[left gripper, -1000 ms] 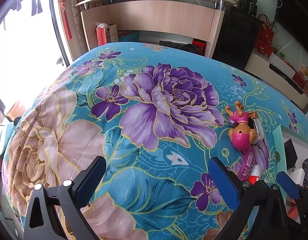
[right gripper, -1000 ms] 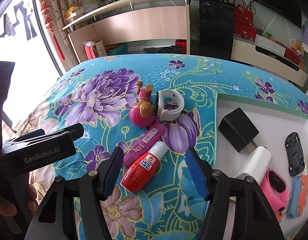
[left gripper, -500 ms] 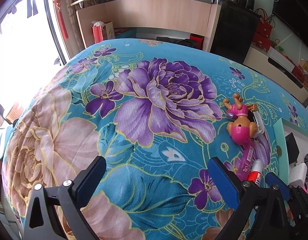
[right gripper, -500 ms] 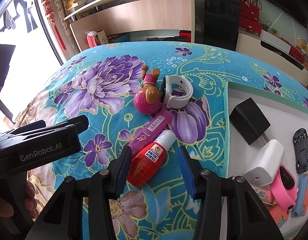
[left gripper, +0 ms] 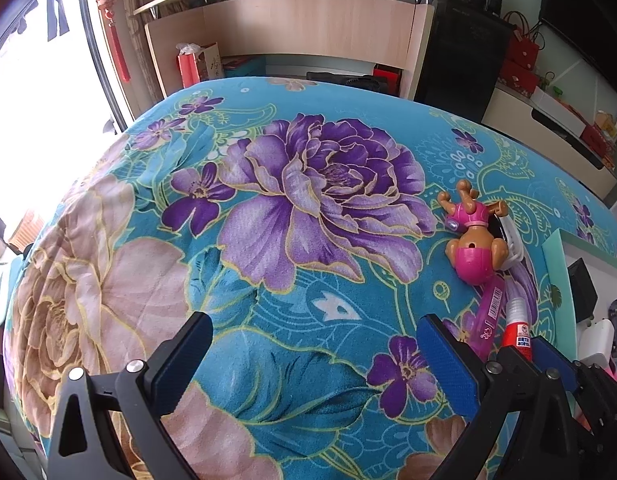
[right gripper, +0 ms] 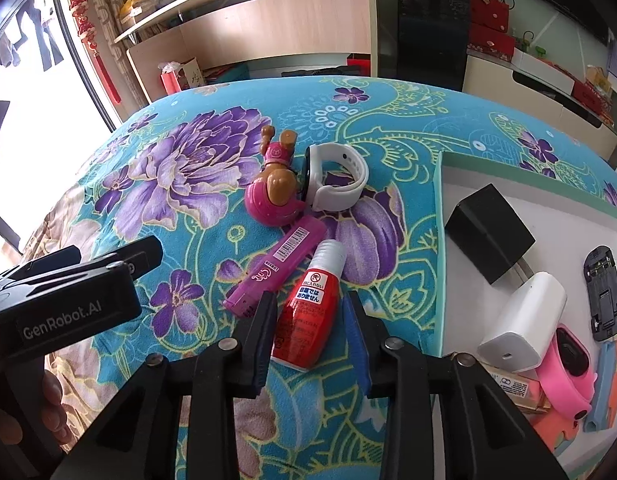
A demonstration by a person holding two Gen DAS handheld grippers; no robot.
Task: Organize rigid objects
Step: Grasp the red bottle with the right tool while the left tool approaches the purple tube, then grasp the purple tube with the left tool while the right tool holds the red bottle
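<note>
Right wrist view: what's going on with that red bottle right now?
The right gripper has just been closing around the red bottle, which lies on the floral cloth beside a purple tube; whether the pads already press on it isn't clear. The left gripper hangs open over bare cloth. The white tray already holds several items.

Two fisheye views, each looking forward and steeply down along a handheld gripper's fingers at a floral bedspread, close above it. The left wrist view sits further left, with mostly bare fabric ahead. At 3 o'clock it catches the pink toy dog and red bottle. The right wrist view shows both centrally: toy dog at 12 o'clock, red bottle nearest, white tray at 3 o'clock.
</note>
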